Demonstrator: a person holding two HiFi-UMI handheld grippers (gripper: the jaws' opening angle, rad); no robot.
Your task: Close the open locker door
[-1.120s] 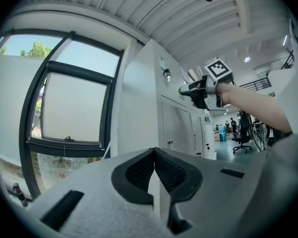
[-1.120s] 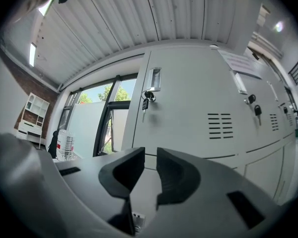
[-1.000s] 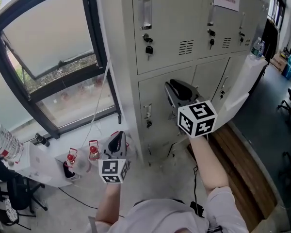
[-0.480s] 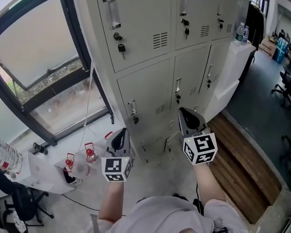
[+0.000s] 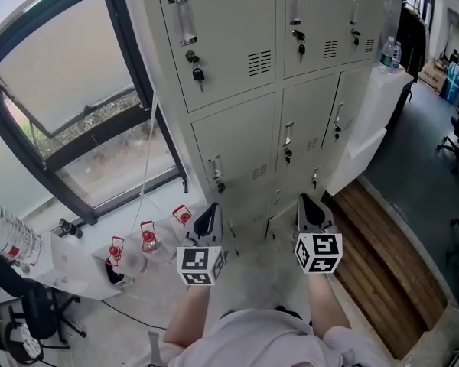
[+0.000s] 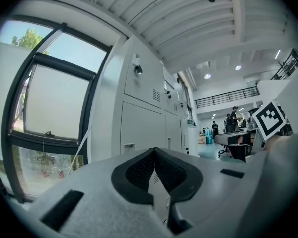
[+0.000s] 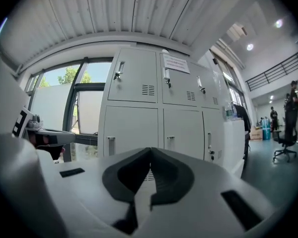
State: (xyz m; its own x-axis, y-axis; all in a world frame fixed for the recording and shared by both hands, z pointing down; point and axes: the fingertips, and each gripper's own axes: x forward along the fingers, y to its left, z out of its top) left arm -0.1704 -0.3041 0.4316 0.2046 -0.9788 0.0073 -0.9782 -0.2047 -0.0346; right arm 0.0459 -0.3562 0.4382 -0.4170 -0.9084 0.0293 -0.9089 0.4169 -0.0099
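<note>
Both bare forearms reach forward and down from the torso, roughly parallel and near each other. The left forearm (image 5: 190,312) carries the left gripper (image 5: 208,219), which points ahead with its marker cube (image 5: 200,265) toward the body. Its jaws are pressed together at the tips, with nothing between them. The right forearm (image 5: 326,303) holds the right gripper (image 5: 312,207) level with the left one. Its jaws are also closed and empty, meeting at the tips.
</note>
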